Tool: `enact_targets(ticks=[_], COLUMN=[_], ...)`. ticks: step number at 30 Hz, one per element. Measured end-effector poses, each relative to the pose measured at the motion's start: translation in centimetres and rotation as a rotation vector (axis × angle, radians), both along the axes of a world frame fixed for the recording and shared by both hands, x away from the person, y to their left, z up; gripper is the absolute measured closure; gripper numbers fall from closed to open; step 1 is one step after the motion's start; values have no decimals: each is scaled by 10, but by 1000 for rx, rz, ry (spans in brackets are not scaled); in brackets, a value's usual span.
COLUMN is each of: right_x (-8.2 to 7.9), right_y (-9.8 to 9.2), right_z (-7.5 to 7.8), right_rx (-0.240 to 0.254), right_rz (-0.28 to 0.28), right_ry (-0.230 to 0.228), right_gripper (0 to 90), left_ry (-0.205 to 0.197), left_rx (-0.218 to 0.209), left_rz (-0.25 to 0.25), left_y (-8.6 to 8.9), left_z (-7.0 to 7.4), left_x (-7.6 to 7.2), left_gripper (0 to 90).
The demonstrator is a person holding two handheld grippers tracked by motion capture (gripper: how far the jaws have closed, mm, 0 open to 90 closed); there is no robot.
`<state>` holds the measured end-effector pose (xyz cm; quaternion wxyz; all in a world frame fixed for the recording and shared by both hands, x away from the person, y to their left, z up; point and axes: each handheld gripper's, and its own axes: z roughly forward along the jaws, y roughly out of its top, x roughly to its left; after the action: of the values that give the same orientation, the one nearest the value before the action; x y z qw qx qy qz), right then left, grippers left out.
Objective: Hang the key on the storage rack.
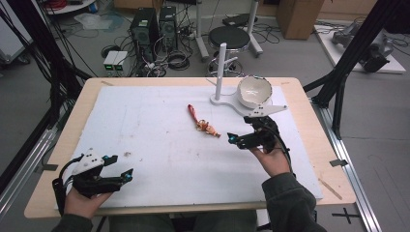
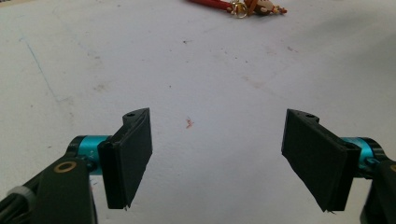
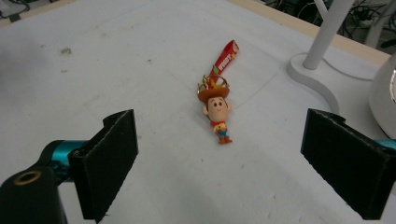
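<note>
A small cowboy figure keychain (image 1: pixel 207 127) (image 3: pixel 217 108) with a red strap (image 1: pixel 192 112) (image 3: pixel 225 56) lies flat near the middle of the white mat (image 1: pixel 159 140). My right gripper (image 1: pixel 240 135) (image 3: pixel 219 172) hovers open just right of it, jaws wide apart and pointing at the figure, nothing between them. My left gripper (image 1: pixel 122 167) (image 2: pixel 217 158) rests open at the near left of the mat, far from the keychain (image 2: pixel 243 6), which shows at the top edge of the left gripper view.
A white stand with an upright post (image 1: pixel 221 72) (image 3: pixel 327 32) and a curved base sits at the far right of the mat, with a white bowl (image 1: pixel 254 91) (image 3: pixel 386 98) tilted on it. The wooden table edge (image 1: pixel 319 145) runs close on the right.
</note>
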<state>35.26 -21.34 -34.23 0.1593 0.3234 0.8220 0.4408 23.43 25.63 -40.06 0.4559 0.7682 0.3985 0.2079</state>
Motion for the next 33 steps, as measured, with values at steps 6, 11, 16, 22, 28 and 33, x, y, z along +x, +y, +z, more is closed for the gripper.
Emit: enact_targets(ticks=[6,11,16,22,28,33], right_x=[14,25,35,47,59,71], right_y=[13,23,33,48,68,82], right_z=[11,19,23,32,40,35], right_rx=[13,6,0,-7,-25,-40], right_rz=[23,35,46,62,72,68], right_ry=[17,16,32,34,35,54], right_gripper=[101,101,102,102,103,109], left_ry=[-3,1,-1,-1,-2,-4], left_rx=[0,-5,-1,-1,-6,-5], left_rz=[-1,2,-1,-7,-4,-7], left_y=[1,1,0,-1,-1,-1], left_z=[1,1,1,2,2,2], left_x=[-1,0,2,2,3,3], left_gripper=[249,249,249,249,249,246])
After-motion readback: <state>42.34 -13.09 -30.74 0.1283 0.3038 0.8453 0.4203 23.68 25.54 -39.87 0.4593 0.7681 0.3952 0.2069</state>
